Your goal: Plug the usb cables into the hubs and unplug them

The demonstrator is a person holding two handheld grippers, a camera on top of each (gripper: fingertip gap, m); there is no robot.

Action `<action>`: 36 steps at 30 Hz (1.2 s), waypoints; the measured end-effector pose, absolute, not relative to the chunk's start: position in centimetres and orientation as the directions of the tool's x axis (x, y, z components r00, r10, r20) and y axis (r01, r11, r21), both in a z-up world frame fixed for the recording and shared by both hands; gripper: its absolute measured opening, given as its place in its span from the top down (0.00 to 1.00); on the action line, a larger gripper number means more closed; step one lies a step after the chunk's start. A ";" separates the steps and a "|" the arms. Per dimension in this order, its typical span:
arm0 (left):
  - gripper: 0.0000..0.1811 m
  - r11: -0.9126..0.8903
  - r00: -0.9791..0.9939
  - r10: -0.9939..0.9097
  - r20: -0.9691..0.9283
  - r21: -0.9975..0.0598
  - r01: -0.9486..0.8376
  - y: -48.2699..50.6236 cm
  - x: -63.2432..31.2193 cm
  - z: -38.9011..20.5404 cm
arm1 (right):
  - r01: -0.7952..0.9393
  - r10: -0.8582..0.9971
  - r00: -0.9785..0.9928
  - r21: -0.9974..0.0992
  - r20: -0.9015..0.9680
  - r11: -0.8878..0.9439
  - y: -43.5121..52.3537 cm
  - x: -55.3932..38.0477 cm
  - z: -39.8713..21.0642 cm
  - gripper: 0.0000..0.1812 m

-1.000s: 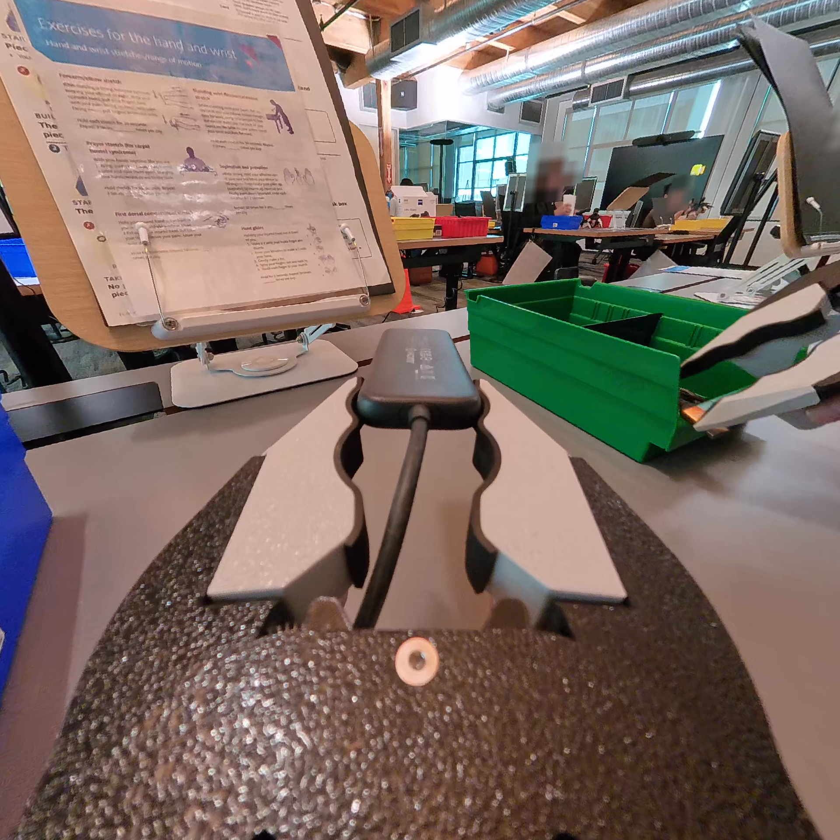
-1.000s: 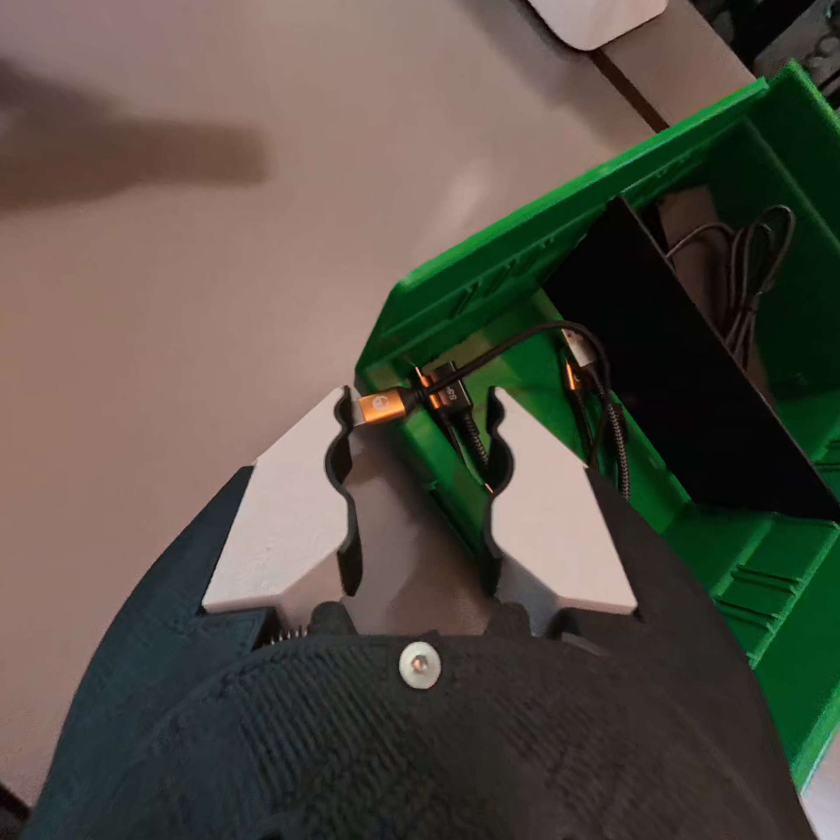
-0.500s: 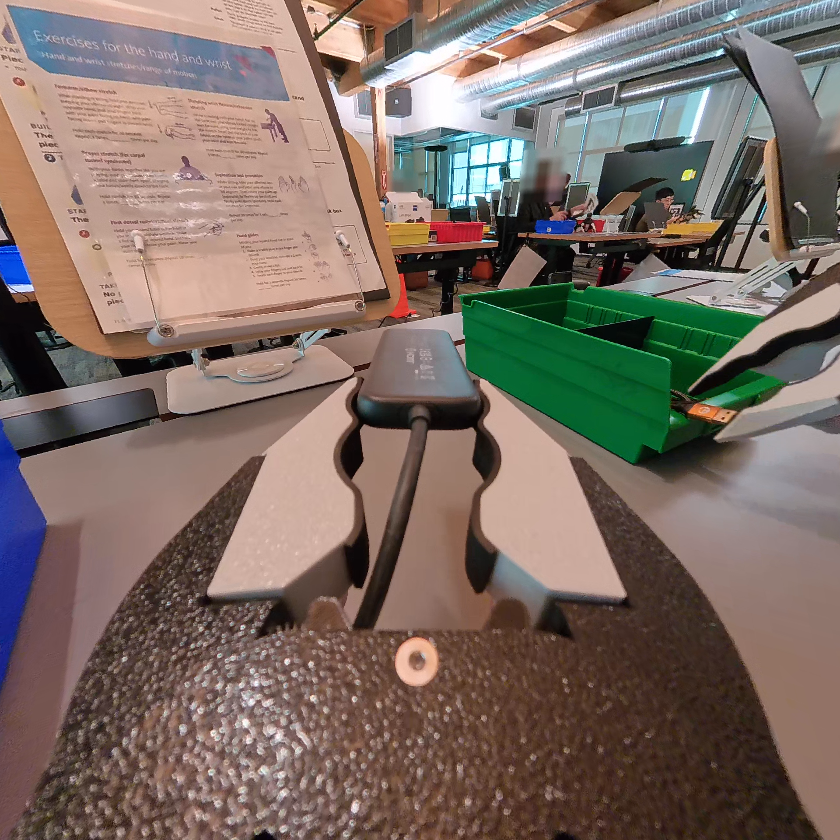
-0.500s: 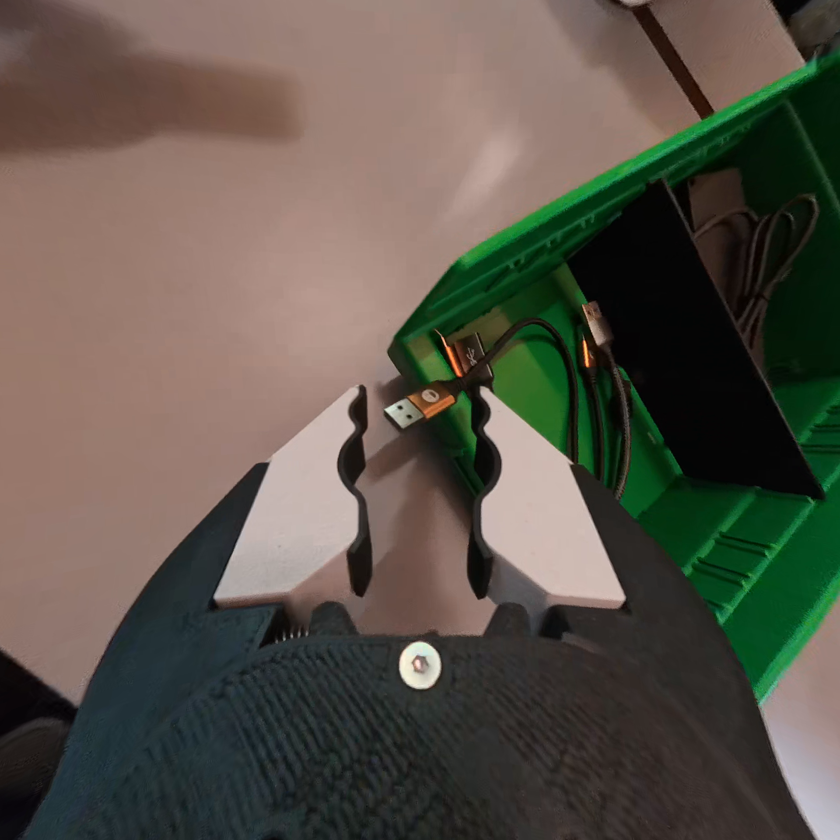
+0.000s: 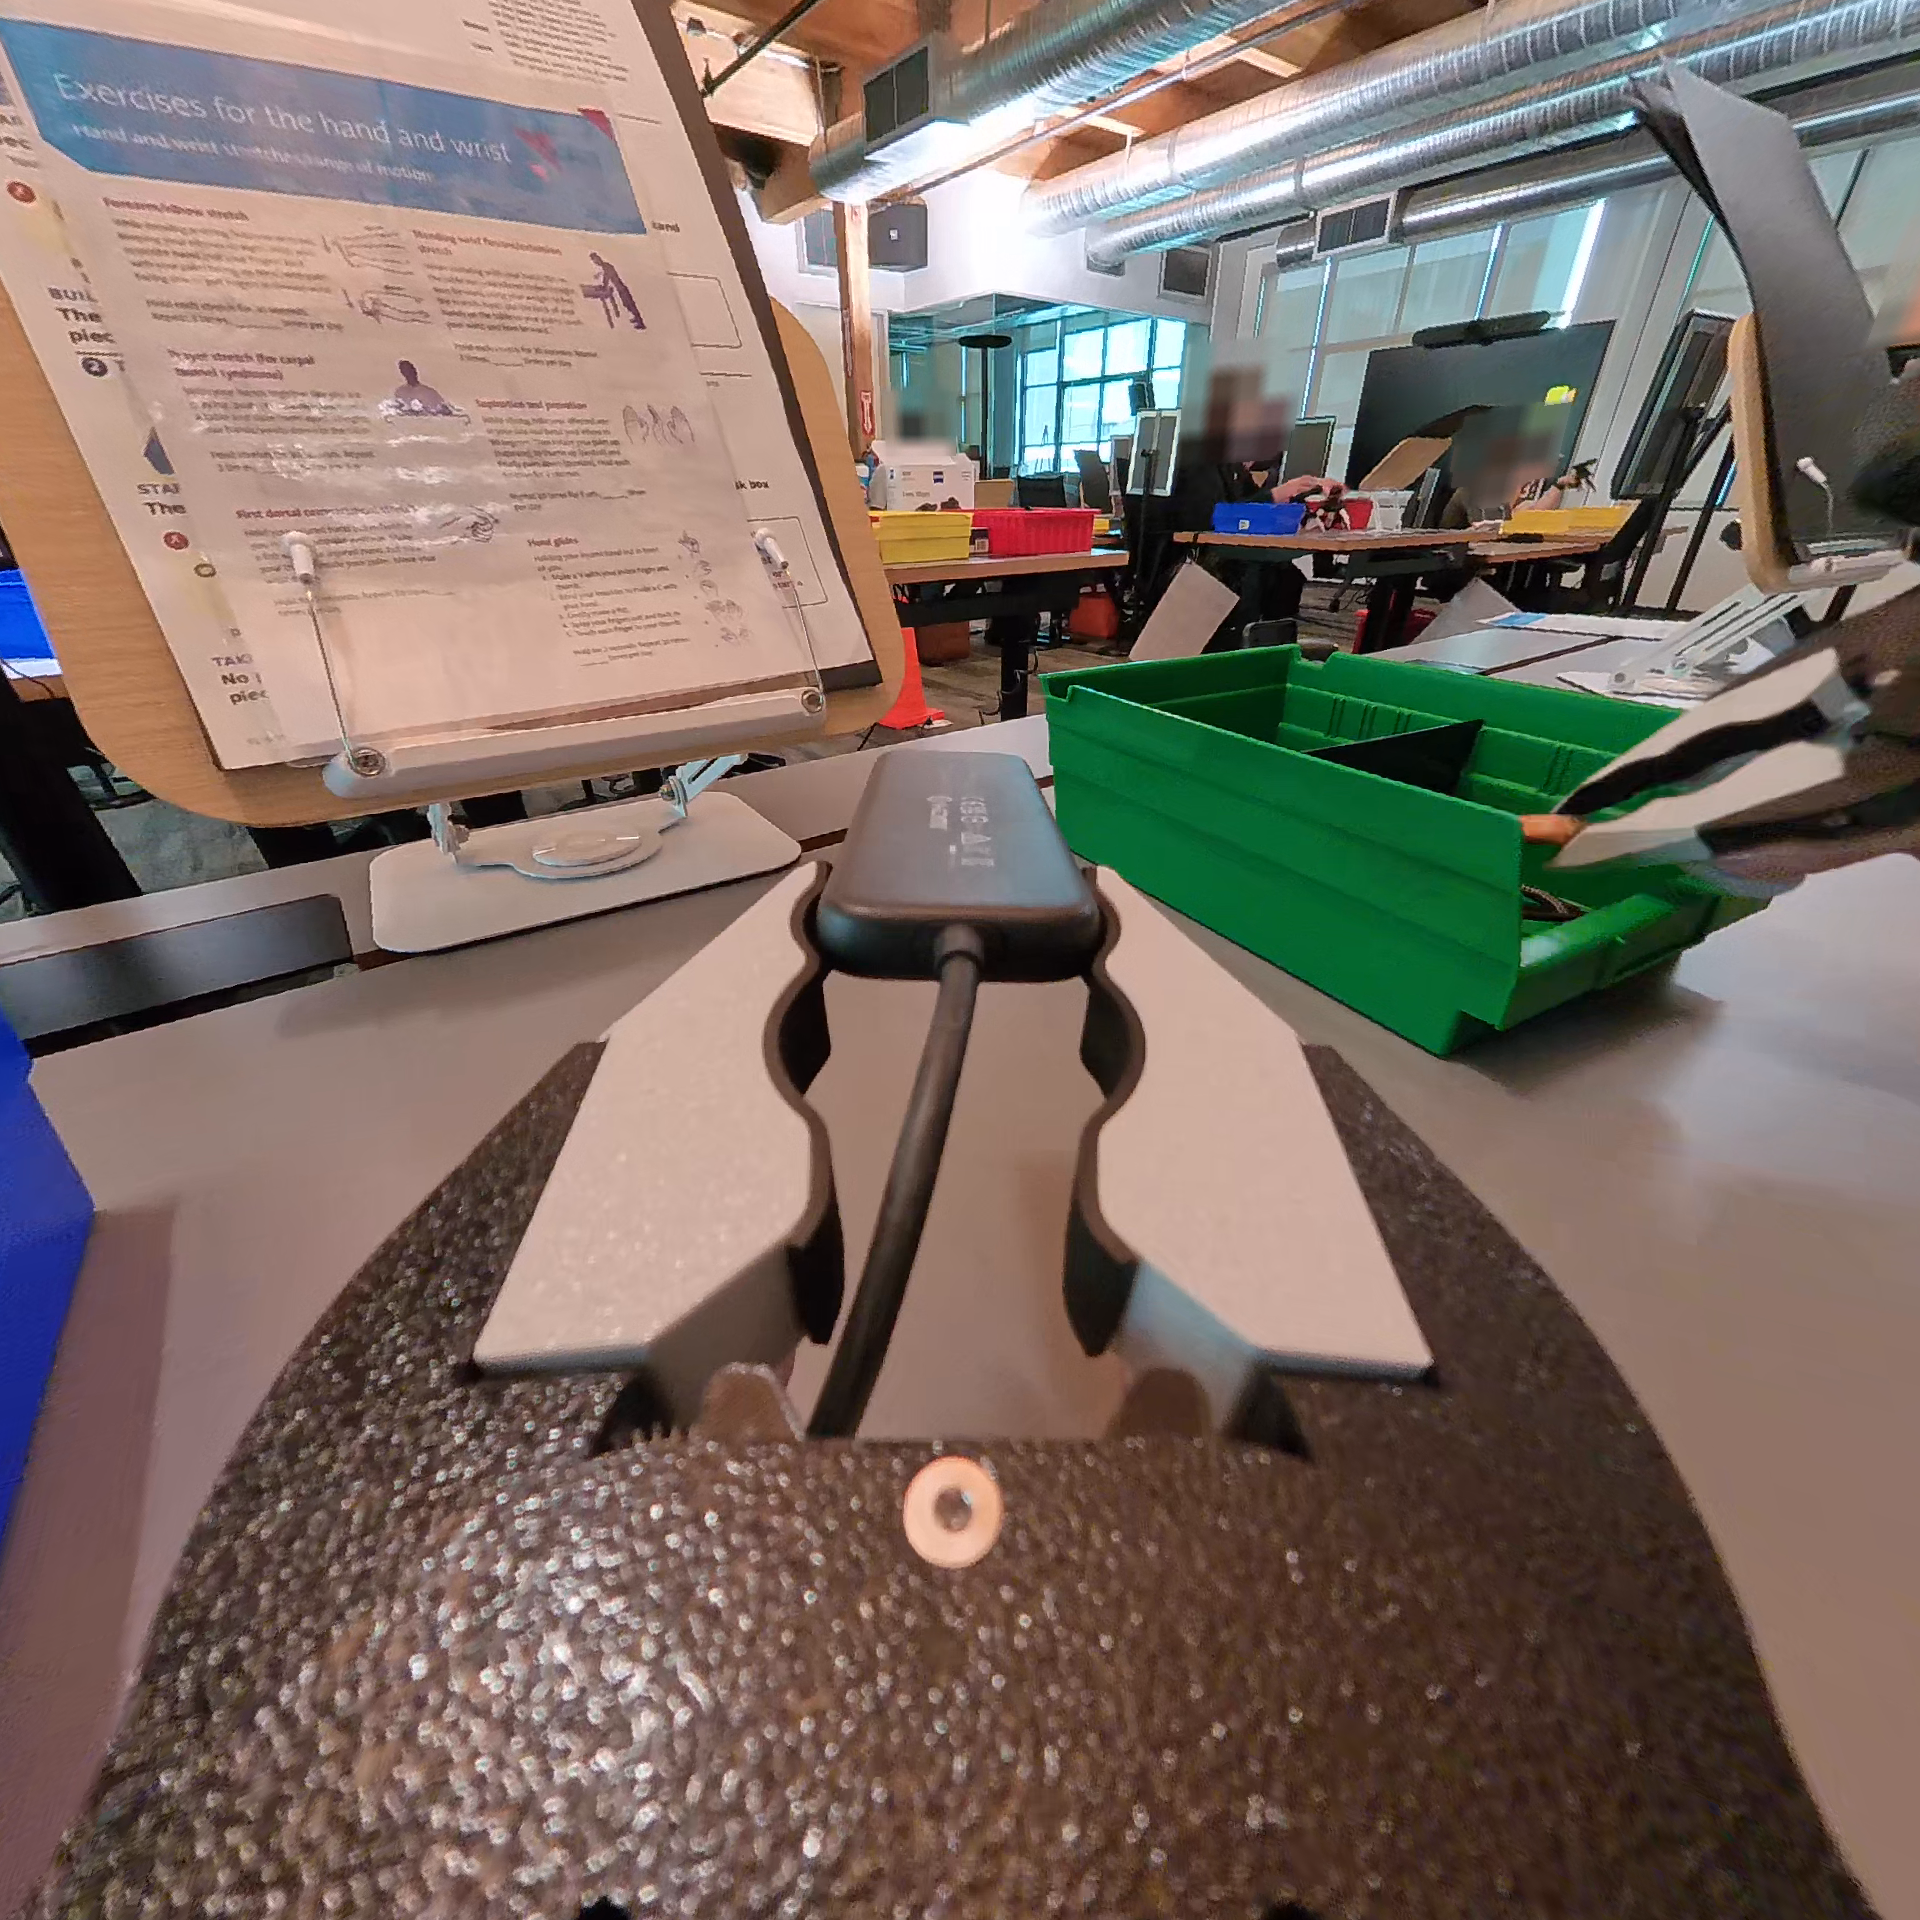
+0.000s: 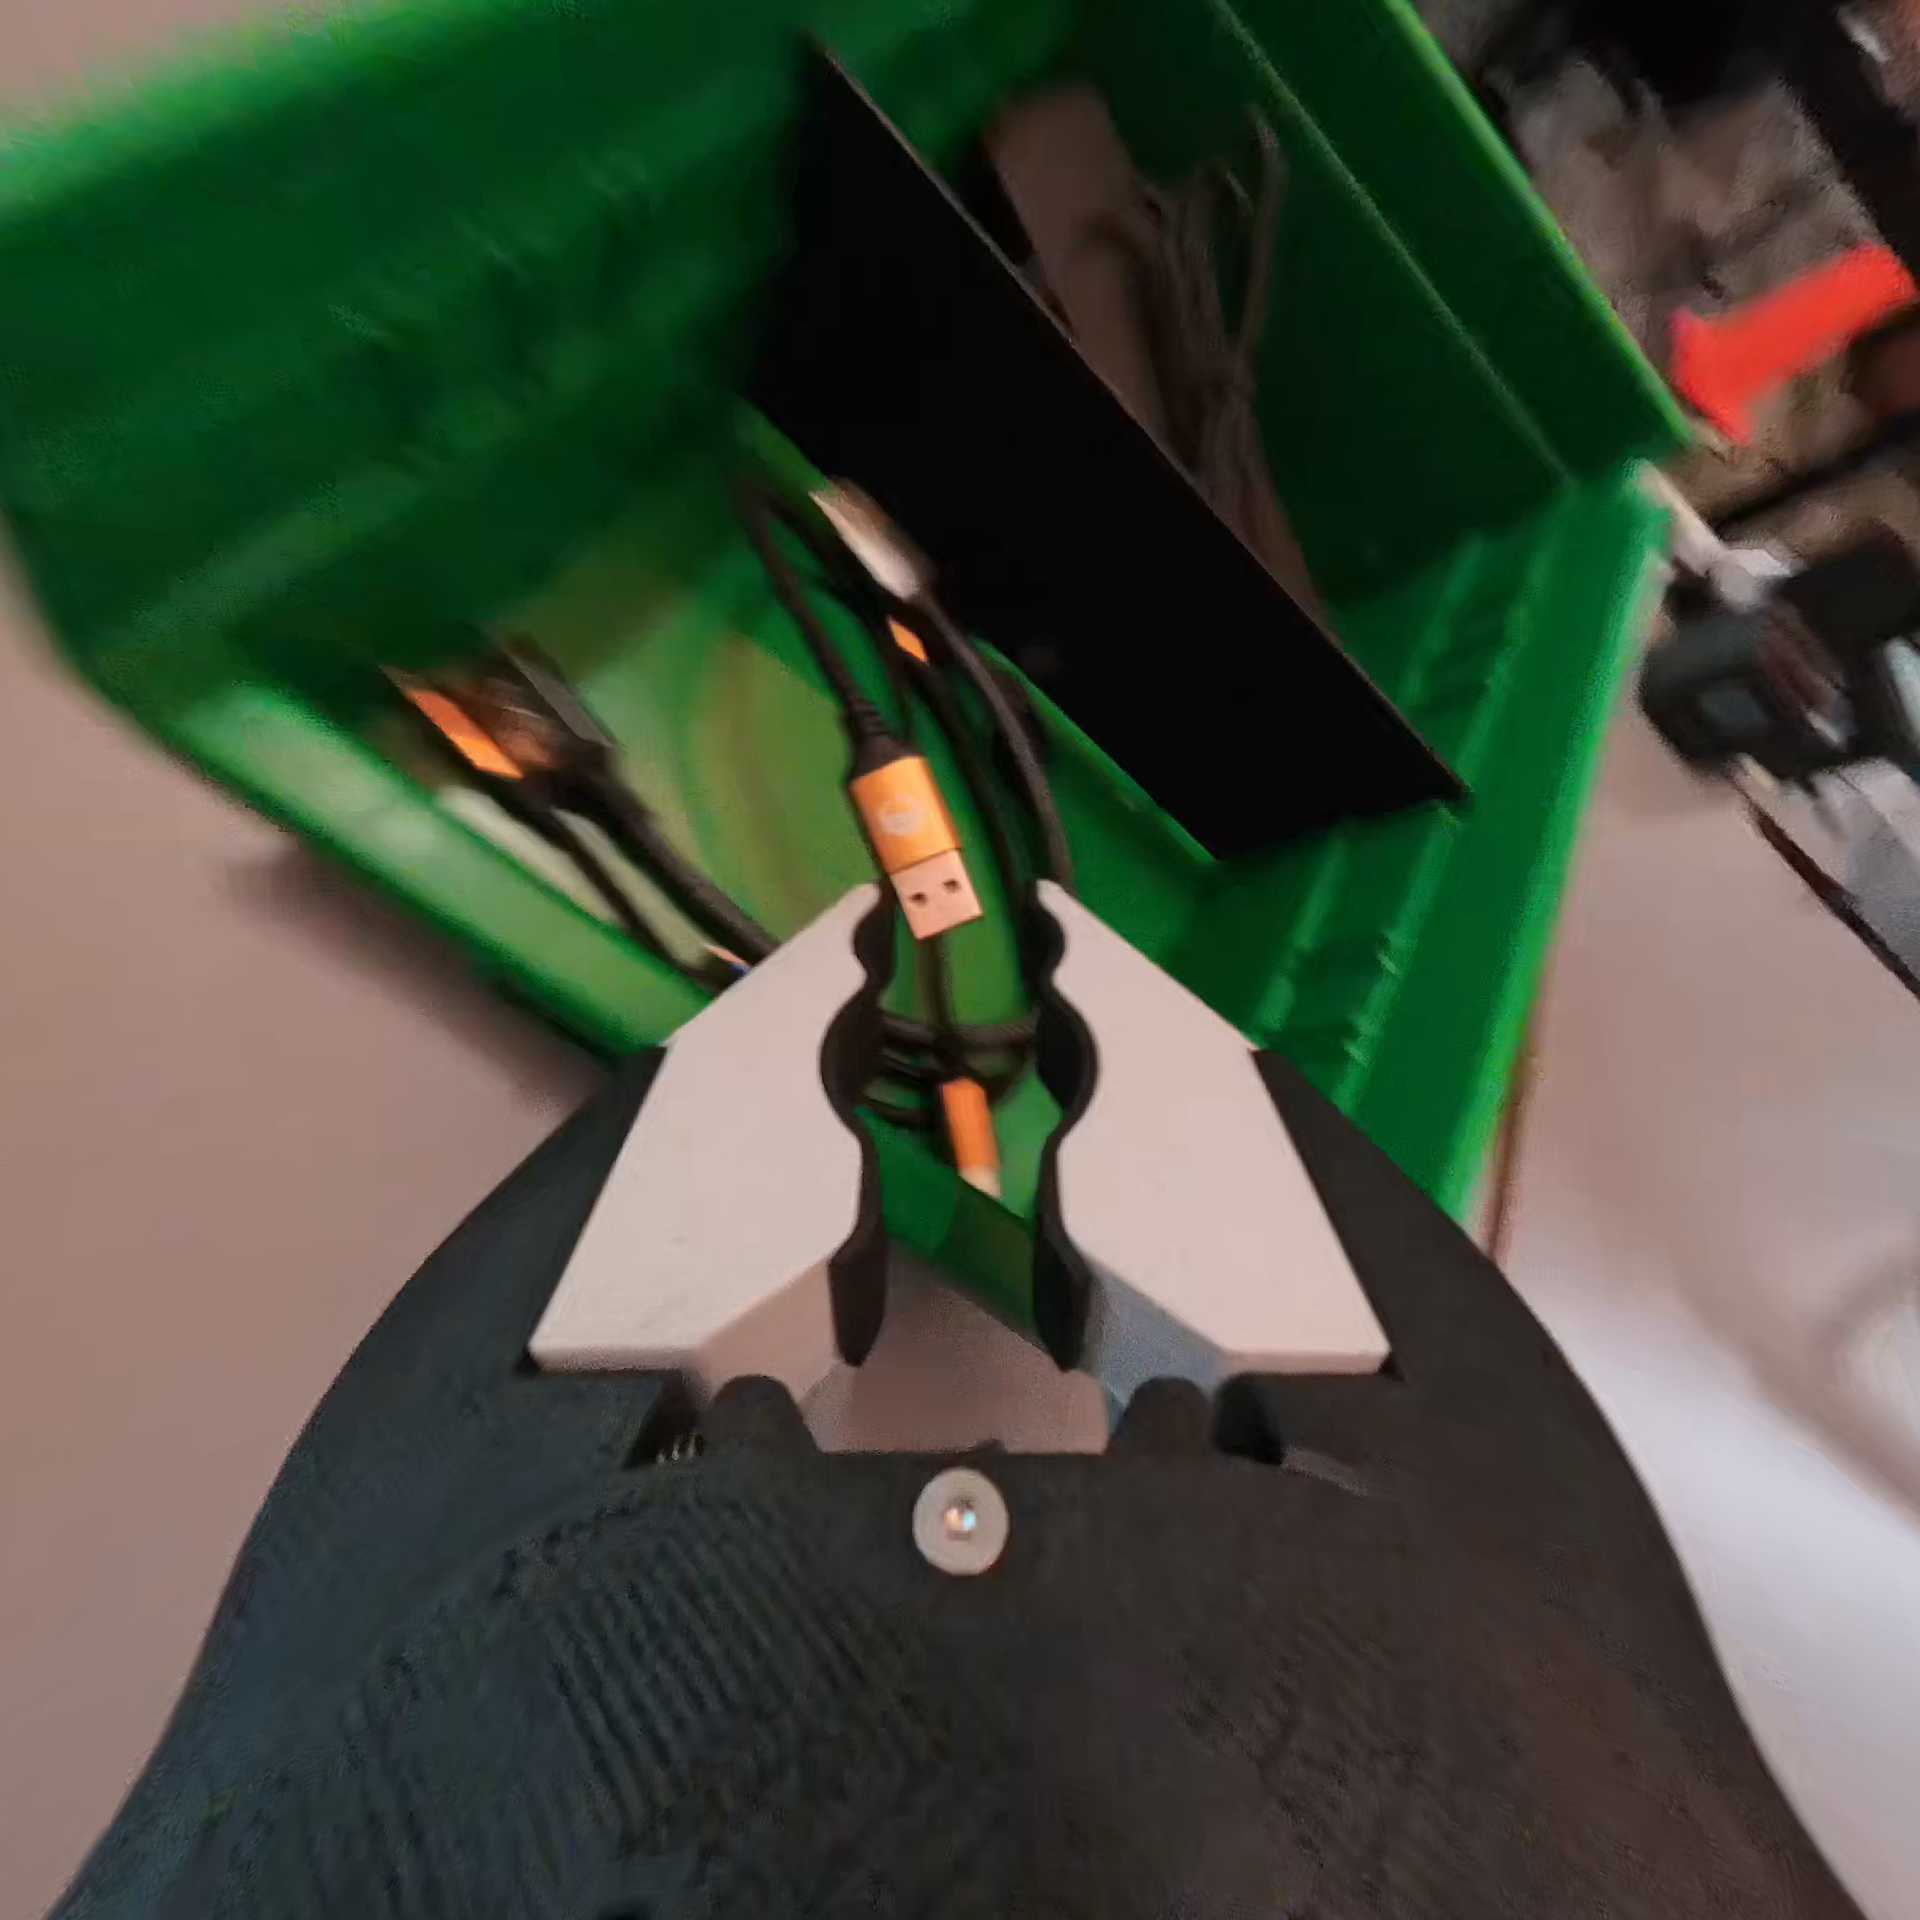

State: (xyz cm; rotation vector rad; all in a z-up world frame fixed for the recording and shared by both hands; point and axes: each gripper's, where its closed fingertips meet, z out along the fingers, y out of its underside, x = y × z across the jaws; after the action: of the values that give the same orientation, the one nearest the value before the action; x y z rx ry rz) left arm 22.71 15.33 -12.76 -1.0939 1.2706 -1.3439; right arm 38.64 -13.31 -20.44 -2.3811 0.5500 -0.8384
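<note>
My left gripper [image 5: 956,906] is shut on a black USB hub [image 5: 951,842], held level above the grey table, with the hub's cable running back between the fingers. My right gripper [image 6: 961,904] is over the front compartment of a green bin [image 6: 312,312]. An orange USB plug [image 6: 906,831] on a black braided cable sits between its fingertips, metal end toward the camera, with a gap on both sides. The jaws stand narrowed but not clamped. In the left wrist view the right gripper [image 5: 1558,833] is at the bin's near right corner, orange showing at its tip.
The green bin [image 5: 1247,831] has a black divider [image 6: 1039,520]. More orange-ended cables [image 6: 488,727] lie in the front compartment and grey cables [image 6: 1226,312] behind the divider. A document stand [image 5: 416,416] is at back left and a blue bin [image 5: 31,1299] at far left.
My right gripper swung from the table edge of the bin to over its front compartment, and its jaws narrowed around the orange plug. My left gripper held still with the hub.
</note>
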 end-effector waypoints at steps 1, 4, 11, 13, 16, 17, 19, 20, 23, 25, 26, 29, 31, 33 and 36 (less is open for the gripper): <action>0.75 -0.010 -0.144 -0.990 0.002 -0.998 0.059 15.4 22.7 -12.7 | -0.232 -0.568 0.663 -0.587 0.488 -0.776 -15.0 39.7 -20.7 0.83; 0.75 -0.019 -0.147 -0.989 0.010 -0.998 0.058 15.4 22.7 -12.7 | -0.268 -0.643 0.600 -0.637 0.477 -0.723 -16.3 40.3 -19.5 0.80; 0.75 0.000 -0.176 -0.984 -0.009 -0.999 0.050 14.8 22.8 -12.9 | -0.075 -0.529 0.725 -0.712 0.442 -0.698 -12.1 36.4 -15.5 0.54; 0.75 0.001 -0.179 -0.984 -0.010 -0.999 0.045 14.7 22.8 -13.0 | -0.034 -0.478 0.738 -0.680 0.477 -0.732 -11.6 36.0 -15.8 0.53; 0.75 0.002 -0.182 -0.983 -0.009 -0.999 0.041 14.7 22.8 -13.2 | -0.043 -0.415 0.749 -0.588 0.516 -0.807 -12.2 36.6 -18.3 0.58; 0.75 0.001 -0.183 -0.983 -0.008 -0.999 0.040 14.7 22.8 -13.2 | -0.066 -0.422 0.741 -0.569 0.523 -0.820 -12.6 37.1 -19.1 0.60; 0.75 0.002 -0.183 -0.983 -0.009 -0.999 0.039 14.7 22.9 -13.2 | -0.106 -0.447 0.707 -0.542 0.548 -0.834 -13.6 38.1 -19.8 0.65; 0.75 0.003 -0.182 -0.983 -0.010 -0.999 0.038 14.7 22.9 -13.2 | -0.114 -0.448 0.710 -0.539 0.543 -0.834 -13.7 38.1 -19.8 0.65; 0.75 0.001 -0.184 -0.983 -0.008 -0.999 0.038 14.7 22.9 -13.2 | -0.095 -0.436 0.759 -0.580 0.484 -0.809 -13.4 36.4 -18.4 0.62; 0.76 0.001 -0.187 -0.982 -0.008 -0.999 0.038 14.6 22.9 -13.2 | -0.062 -0.415 0.792 -0.617 0.449 -0.785 -12.7 35.0 -17.5 0.60; 0.75 0.002 -0.189 -0.982 -0.009 -0.999 0.038 14.5 22.9 -13.2 | -0.038 -0.399 0.805 -0.633 0.438 -0.773 -12.2 34.4 -17.0 0.59; 0.75 -0.001 -0.232 -0.973 -0.012 -0.999 0.054 13.8 22.7 -12.9 | 0.059 -0.383 0.824 -0.736 0.417 -0.674 -9.1 32.9 -14.5 0.57; 0.75 -0.011 -0.335 -0.942 -0.019 -0.996 0.087 12.2 22.2 -12.3 | 0.121 -0.294 0.900 -0.832 0.322 -0.541 -5.1 30.1 -13.3 0.53; 0.75 -0.070 -0.515 -0.857 0.000 -0.991 0.116 9.6 21.0 -11.6 | 0.178 -0.120 0.963 -0.904 0.241 -0.388 -1.2 26.4 -12.6 0.48; 0.75 -0.173 -0.767 -0.641 0.037 -0.980 0.097 5.9 18.2 -10.8 | 0.184 0.103 0.980 -0.968 0.168 -0.172 1.8 22.2 -11.3 0.46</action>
State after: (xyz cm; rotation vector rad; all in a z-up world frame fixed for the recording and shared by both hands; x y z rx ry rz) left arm 18.19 5.86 -10.77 -0.6255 1.6085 -1.9861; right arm 22.16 1.78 -11.35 -1.7473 -0.2146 -0.0727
